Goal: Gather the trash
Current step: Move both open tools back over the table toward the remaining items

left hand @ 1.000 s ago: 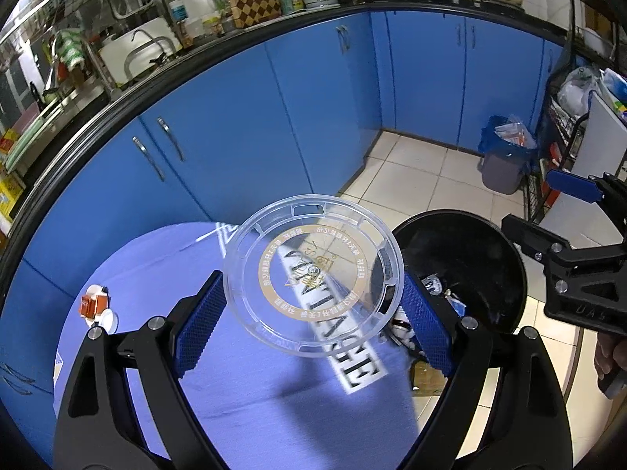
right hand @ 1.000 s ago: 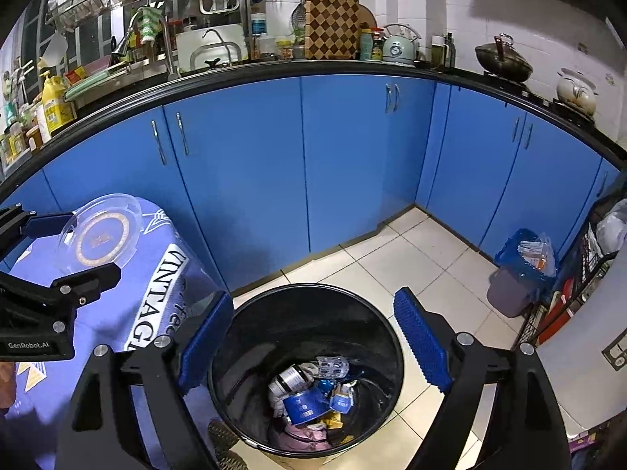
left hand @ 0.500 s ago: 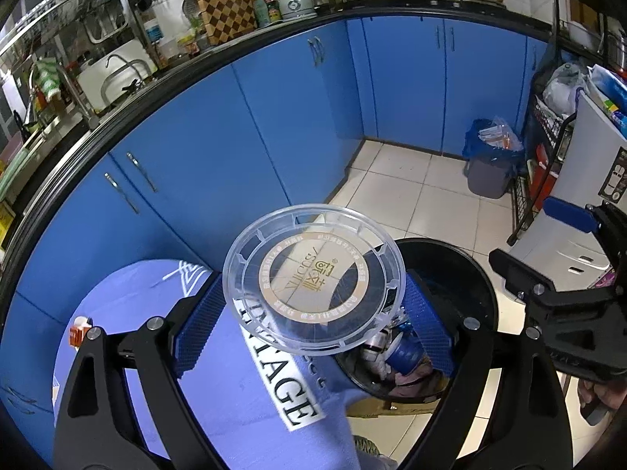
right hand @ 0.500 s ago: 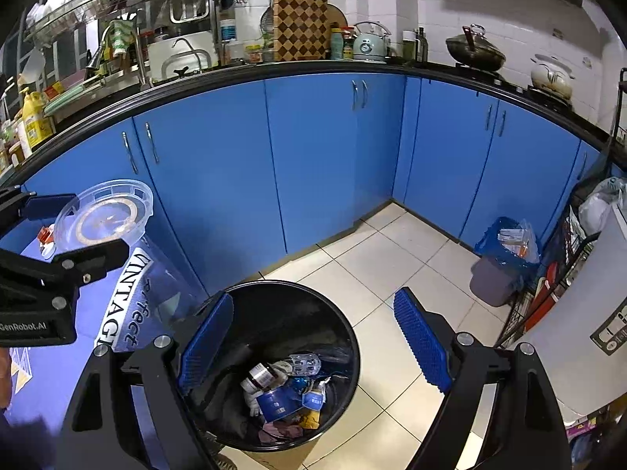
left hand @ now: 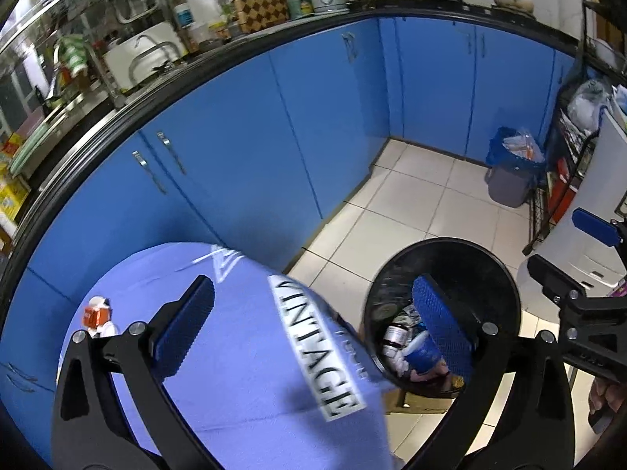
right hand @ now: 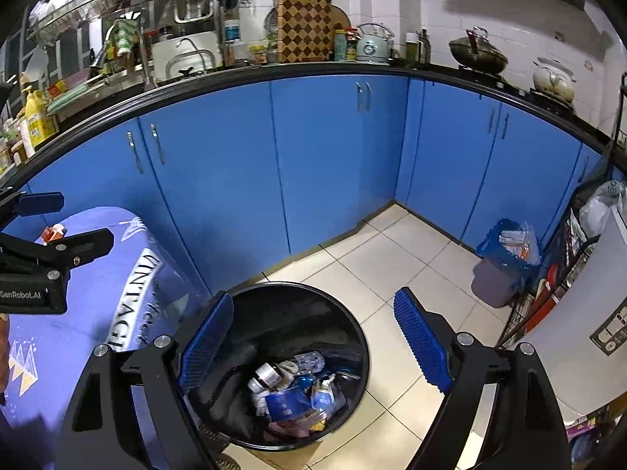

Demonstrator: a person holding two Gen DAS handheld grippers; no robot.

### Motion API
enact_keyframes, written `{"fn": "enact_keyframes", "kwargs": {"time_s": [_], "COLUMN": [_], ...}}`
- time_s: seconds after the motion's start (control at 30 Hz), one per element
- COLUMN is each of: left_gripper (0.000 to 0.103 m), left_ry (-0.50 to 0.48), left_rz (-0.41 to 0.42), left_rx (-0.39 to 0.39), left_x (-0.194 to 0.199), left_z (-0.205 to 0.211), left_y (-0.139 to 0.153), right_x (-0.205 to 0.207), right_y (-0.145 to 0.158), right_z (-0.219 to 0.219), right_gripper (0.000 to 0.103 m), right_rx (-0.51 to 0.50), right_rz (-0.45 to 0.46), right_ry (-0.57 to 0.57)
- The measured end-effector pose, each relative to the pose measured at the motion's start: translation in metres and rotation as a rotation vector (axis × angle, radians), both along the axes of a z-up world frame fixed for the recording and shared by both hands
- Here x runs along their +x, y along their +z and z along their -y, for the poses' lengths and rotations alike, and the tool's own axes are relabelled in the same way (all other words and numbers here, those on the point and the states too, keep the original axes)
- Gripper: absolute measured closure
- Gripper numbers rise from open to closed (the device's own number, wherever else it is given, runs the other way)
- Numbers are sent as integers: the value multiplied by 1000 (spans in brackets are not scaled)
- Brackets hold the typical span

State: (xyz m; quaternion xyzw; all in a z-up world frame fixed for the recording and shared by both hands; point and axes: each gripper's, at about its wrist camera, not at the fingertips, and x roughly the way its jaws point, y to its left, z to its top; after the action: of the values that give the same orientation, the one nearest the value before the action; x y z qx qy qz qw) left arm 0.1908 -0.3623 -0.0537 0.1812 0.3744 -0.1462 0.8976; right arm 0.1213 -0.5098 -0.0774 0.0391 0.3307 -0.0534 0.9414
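Room: kitchen, blue base cabinets (right hand: 333, 164) running round a corner, black counter edge on top.
Counter: sink + faucet (right hand: 188, 55), checkered board (right hand: 303, 23) leaning on white tile wall, pale kettle (right hand: 372, 47), dark wok (right hand: 478, 55), white pot (right hand: 554, 76), yellow bottles (right hand: 35, 117) far left.
Floor: pale square tiles (right hand: 392, 258), dark grout.
Table: blue-violet cloth (left hand: 243, 352) w/ white "VINTAGE" strip near its edge; small orange-and-white item (left hand: 96, 315) on the cloth, far side.
Black trash bin (right hand: 298, 364): on floor just beside the table edge, open top; inside, a jar, blister pack, blue packaging, other scraps, mixed pile.
Small grey bin (right hand: 497, 278): blue liner, stuffed, in the corner by a wire rack (right hand: 564, 266); well apart from the black bin.
White appliance (right hand: 584, 313): right edge, beside the rack.
Left gripper (left hand: 313, 313): jaws opening, spread wide, nothing between pads; one finger over the cloth, the other over the bin mouth.
Right gripper (right hand: 313, 337): jaws released, wide, empty; poised above the black bin, pointing down into it.
Clear lid: can't tell where, not made out in either view.
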Motion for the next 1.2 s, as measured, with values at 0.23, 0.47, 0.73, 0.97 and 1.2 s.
{"fn": "enact_keyframes", "kwargs": {"time_s": [0.23,0.47,0.73,0.97,1.2], "left_gripper": [3,3,3,3,3], "left_ry": [71,177,324,421,481], "left_rz": [13,23,-11,-23,-48], "left_rx": [-32,-70,-94,-86,-117], "left_x": [7,17,40,51,57], "left_z": [-59,-138,-241,-333,-403], "left_y": [12,19,1,-16,-33], "right_x": [12,33,68,102,127], "right_y": [20,35,35,15,-12], "right_z": [-48,-120,-213,-313,-396], "right_gripper": [21,21,21,21,21], "right_rx": [-8,-38,-48,-49,-58], "right_rz": [22,20,-6,-51,-110], "right_ry": [66,167,303,456,570]}}
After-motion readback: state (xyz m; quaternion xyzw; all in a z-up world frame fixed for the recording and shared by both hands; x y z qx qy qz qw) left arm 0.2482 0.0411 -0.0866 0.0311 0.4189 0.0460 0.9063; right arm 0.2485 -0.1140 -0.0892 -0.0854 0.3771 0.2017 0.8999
